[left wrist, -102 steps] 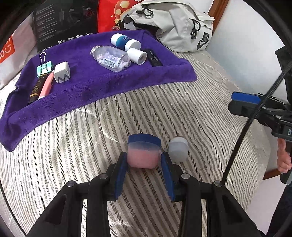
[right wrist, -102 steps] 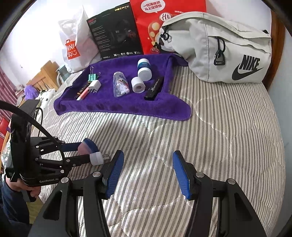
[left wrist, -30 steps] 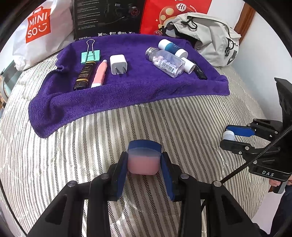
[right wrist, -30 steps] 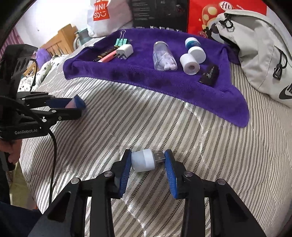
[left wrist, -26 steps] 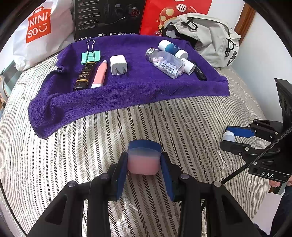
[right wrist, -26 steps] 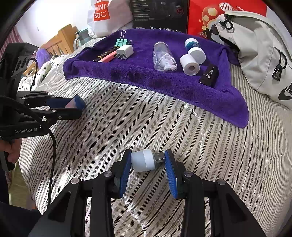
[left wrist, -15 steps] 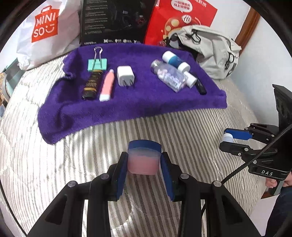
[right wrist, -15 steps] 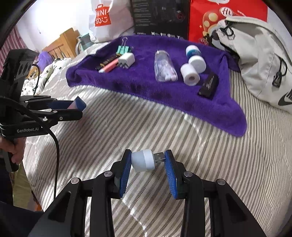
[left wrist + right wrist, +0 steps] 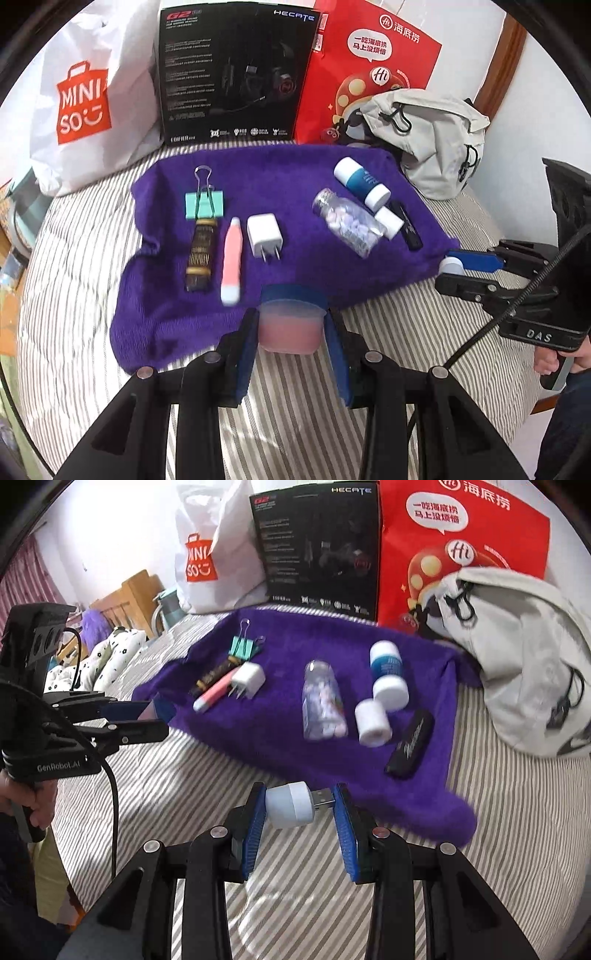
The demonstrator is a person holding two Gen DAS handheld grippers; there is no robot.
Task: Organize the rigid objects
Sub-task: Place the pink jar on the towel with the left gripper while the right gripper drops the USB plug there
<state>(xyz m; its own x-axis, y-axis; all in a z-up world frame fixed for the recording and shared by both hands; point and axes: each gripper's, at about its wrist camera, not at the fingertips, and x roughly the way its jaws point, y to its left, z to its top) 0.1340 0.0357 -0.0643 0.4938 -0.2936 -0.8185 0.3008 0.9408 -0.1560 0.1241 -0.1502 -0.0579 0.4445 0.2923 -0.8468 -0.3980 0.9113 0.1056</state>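
Observation:
My left gripper (image 9: 291,343) is shut on a pink jar with a blue lid (image 9: 290,319), held just above the near edge of the purple towel (image 9: 295,166). My right gripper (image 9: 300,816) is shut on a small white USB plug light (image 9: 291,804), its metal plug pointing right, over the towel's (image 9: 332,635) front edge. Lying on the towel are a green binder clip (image 9: 204,205), a dark tube (image 9: 200,254), a pink tube (image 9: 231,266), a white charger (image 9: 264,236), a clear pill bottle (image 9: 349,225), a blue-and-white bottle (image 9: 360,181), a white roll (image 9: 373,722) and a black case (image 9: 410,749).
The towel lies on a striped bed (image 9: 74,266). Behind it stand a white Miniso bag (image 9: 85,103), a black box (image 9: 236,70) and a red bag (image 9: 373,66). A grey backpack (image 9: 432,140) sits at the back right. A person's hand (image 9: 26,797) grips the left handle.
Both grippers have moved forward to the towel's near edge, each still holding its object. About three seconds ago the right gripper was open and the white plug light lay beside the pink jar.

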